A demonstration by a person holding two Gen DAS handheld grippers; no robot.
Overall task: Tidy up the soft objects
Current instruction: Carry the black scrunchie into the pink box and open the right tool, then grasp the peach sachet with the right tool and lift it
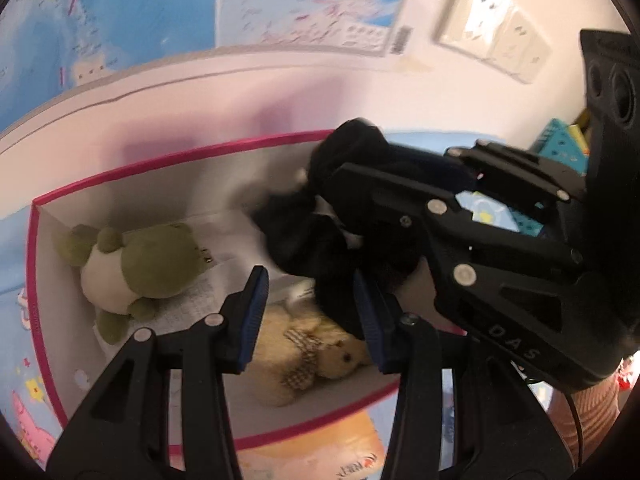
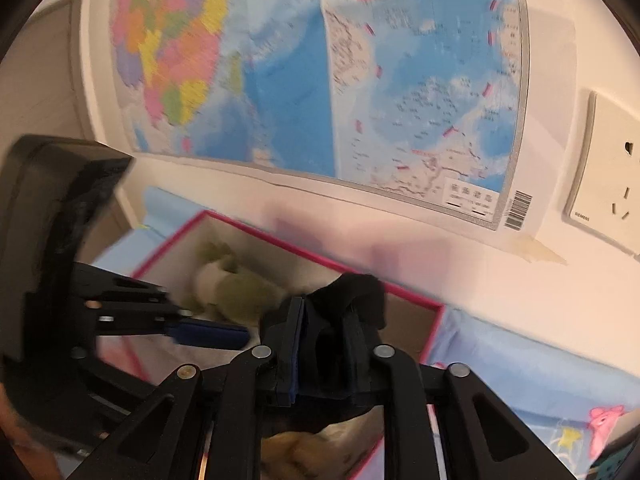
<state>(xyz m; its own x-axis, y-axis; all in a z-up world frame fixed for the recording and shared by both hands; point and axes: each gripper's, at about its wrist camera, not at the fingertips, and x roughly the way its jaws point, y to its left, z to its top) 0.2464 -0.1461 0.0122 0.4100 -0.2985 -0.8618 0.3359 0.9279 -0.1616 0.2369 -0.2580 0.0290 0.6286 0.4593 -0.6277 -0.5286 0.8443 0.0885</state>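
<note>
The letters "D A S" are showing in pale print on the black body of the right hand-held gripper (image 1: 352, 216), at the lower right of the left wrist view. The brand "SIEMENS" is sitting in small grey letters at the lower left corner of the wall socket (image 2: 608, 168), at the right edge of the right wrist view. A barcode (image 2: 519, 209) is standing at the lower right corner of the wall map (image 2: 400, 80), its digits too blurred to read. The map's place names and legend box are showing as print but staying illegible in both views.
</note>
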